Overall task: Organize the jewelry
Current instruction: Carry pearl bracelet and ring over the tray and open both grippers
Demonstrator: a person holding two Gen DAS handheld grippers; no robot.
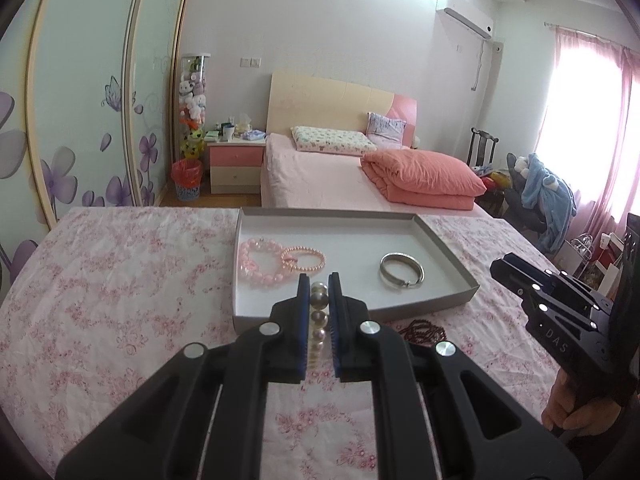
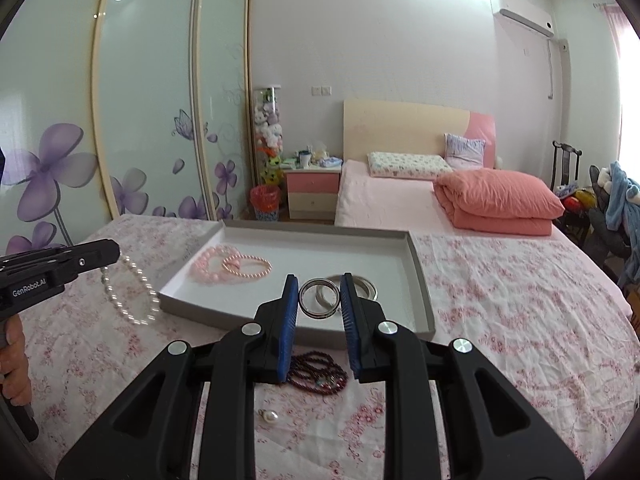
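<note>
My left gripper (image 1: 319, 280) is shut on a white pearl necklace (image 1: 319, 312), held above the near edge of the grey tray (image 1: 448, 240); the necklace hangs from it in the right wrist view (image 2: 132, 292). My right gripper (image 2: 319, 282) is shut on a silver bangle (image 2: 318, 298), held upright over the tray (image 2: 420, 276). In the tray lie a pale pink bead bracelet (image 1: 260, 268), a smaller pink pearl bracelet (image 1: 304, 260) and a silver bangle (image 1: 401, 270). A dark red bead bracelet (image 2: 320, 372) lies on the cloth before the tray.
A small pearl pendant (image 2: 269, 416) lies on the floral tablecloth (image 2: 520, 300) near me. Beyond the table are a pink bed (image 1: 320, 176), a nightstand (image 1: 236, 164) and a wardrobe with sliding doors (image 2: 140, 120).
</note>
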